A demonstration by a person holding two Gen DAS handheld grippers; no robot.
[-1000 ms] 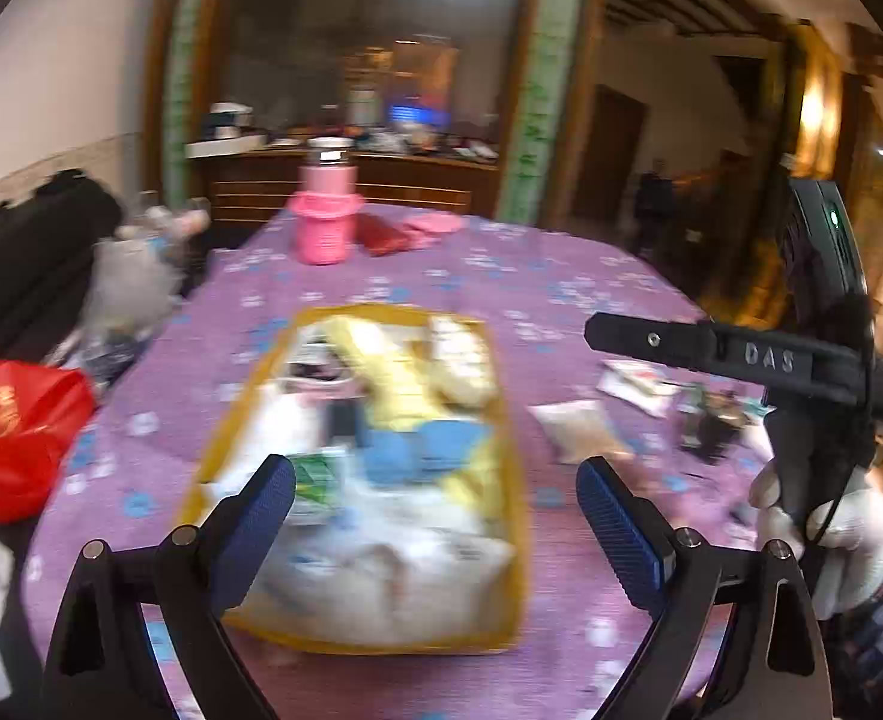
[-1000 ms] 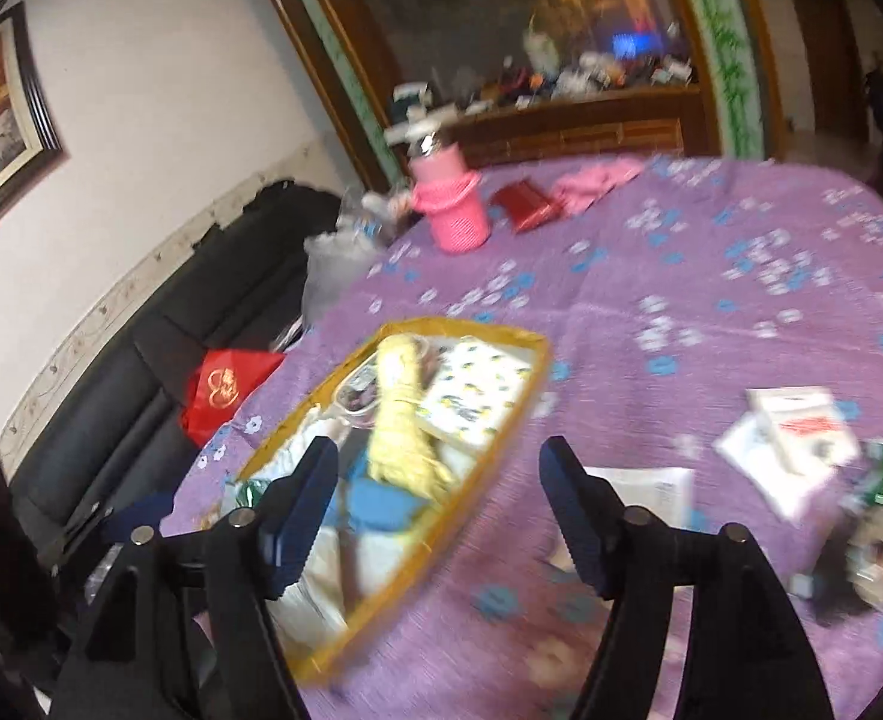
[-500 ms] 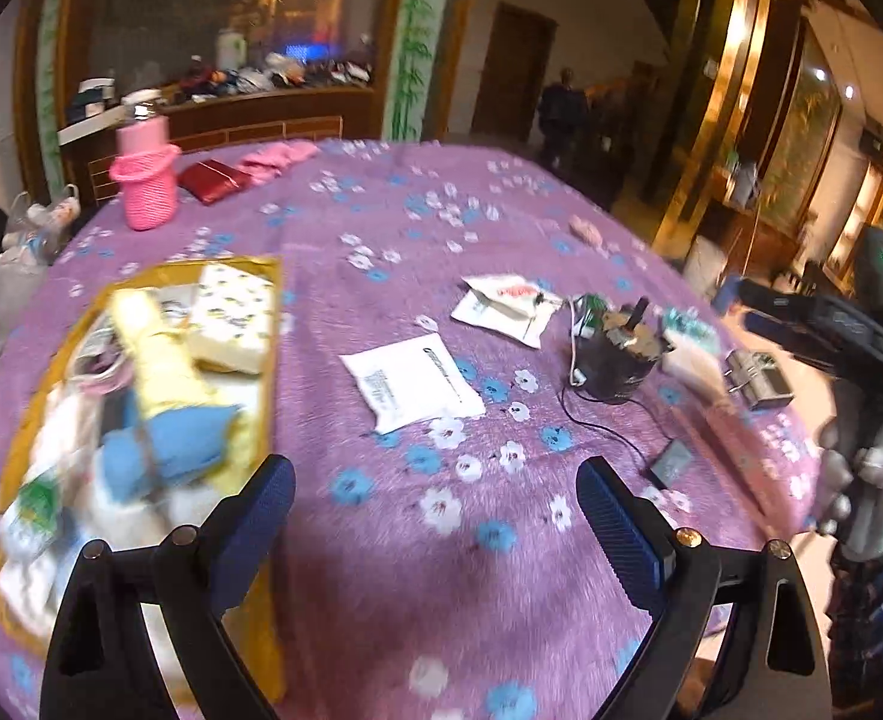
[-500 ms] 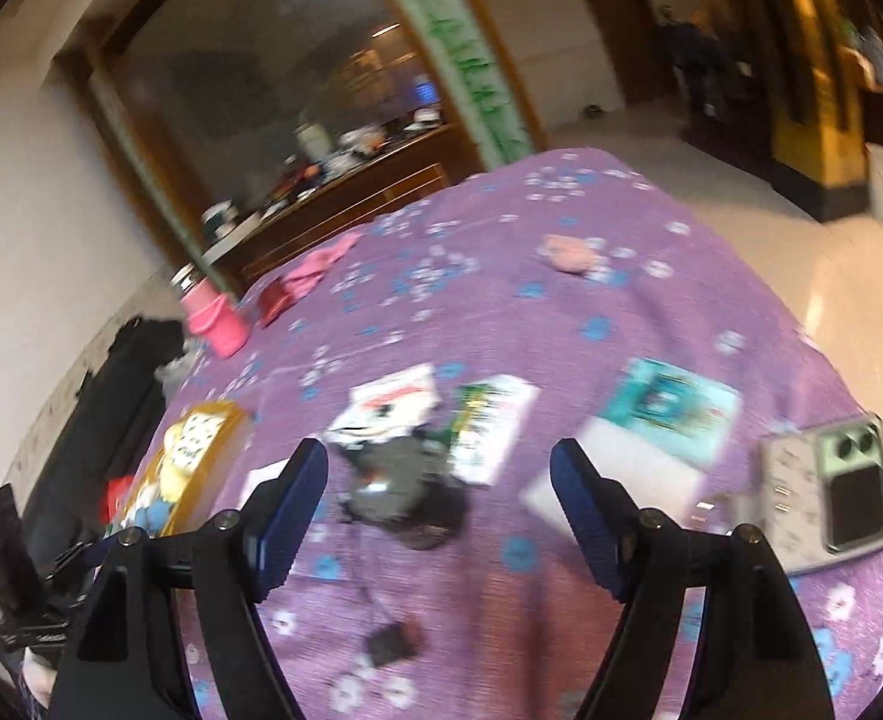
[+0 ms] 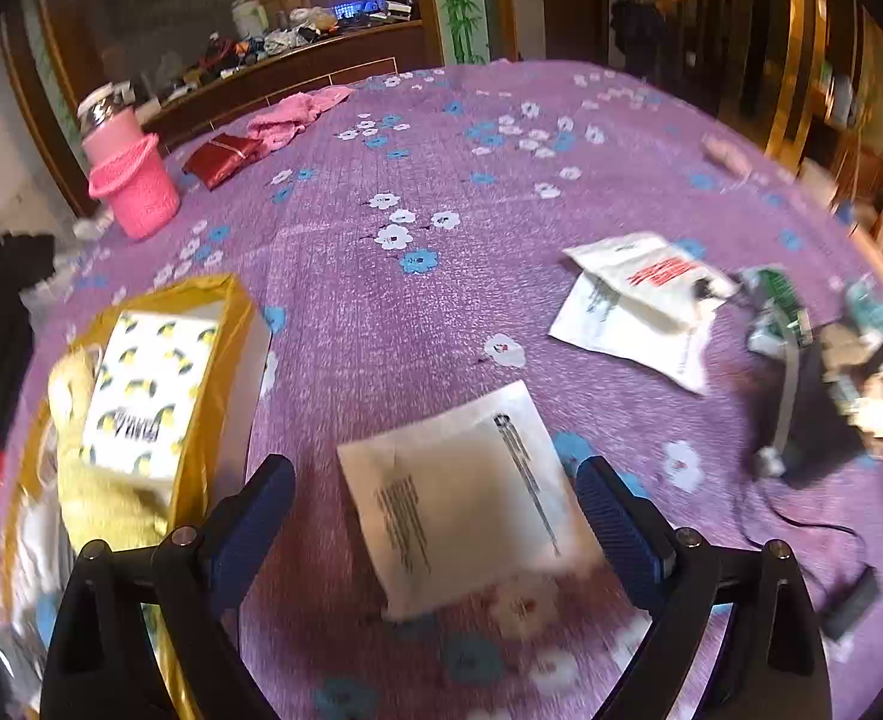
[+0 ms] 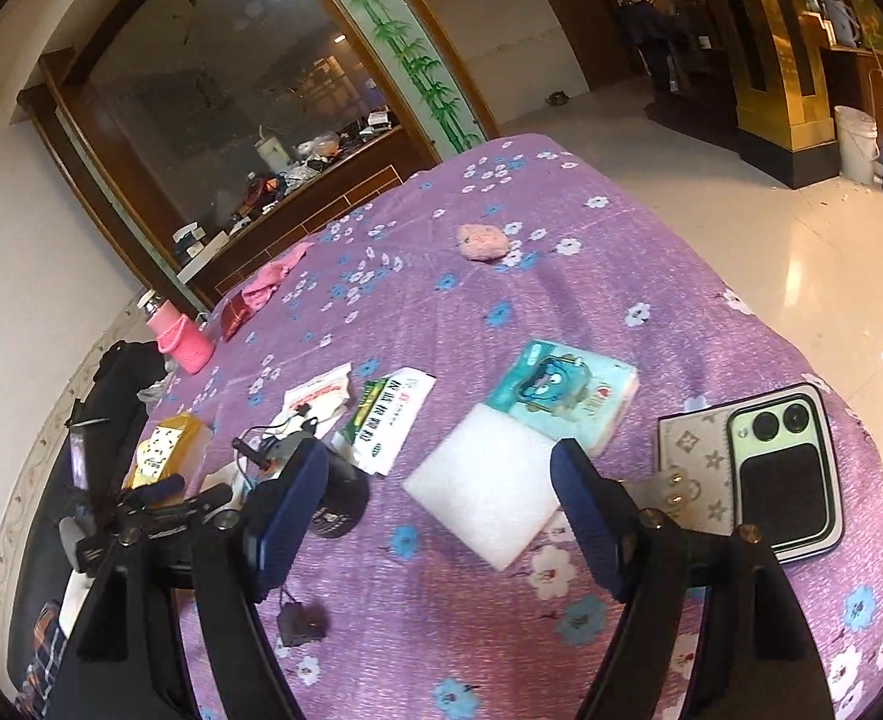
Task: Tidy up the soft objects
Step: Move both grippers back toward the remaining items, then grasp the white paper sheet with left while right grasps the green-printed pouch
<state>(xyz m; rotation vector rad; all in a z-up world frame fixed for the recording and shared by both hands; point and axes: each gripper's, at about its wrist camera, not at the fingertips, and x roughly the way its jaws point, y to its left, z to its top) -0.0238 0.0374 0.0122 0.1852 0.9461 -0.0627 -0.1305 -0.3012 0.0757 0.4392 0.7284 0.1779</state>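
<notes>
My left gripper (image 5: 435,516) is open and empty, low over a flat white packet (image 5: 459,492) that lies between its fingers on the purple cloth. The yellow tray (image 5: 213,360) of soft items sits at its left. My right gripper (image 6: 441,498) is open and empty above a white foam pad (image 6: 483,486). A teal tissue pack (image 6: 561,390) lies just beyond the pad. A green-and-white sachet (image 6: 393,414) and a pink soft lump (image 6: 482,242) lie farther off. The left gripper also shows in the right wrist view (image 6: 159,510).
A phone on a patterned wallet (image 6: 759,474) lies right of the foam pad, near the table edge. A black cup (image 6: 336,498) with cables stands at left. A pink basket (image 5: 132,192), red pouch (image 5: 222,159) and pink cloth (image 5: 294,114) sit at the far side.
Both grippers have swung right, away from the yellow tray. The left now hovers over the white packet, the right over the foam pad. Both stayed open.
</notes>
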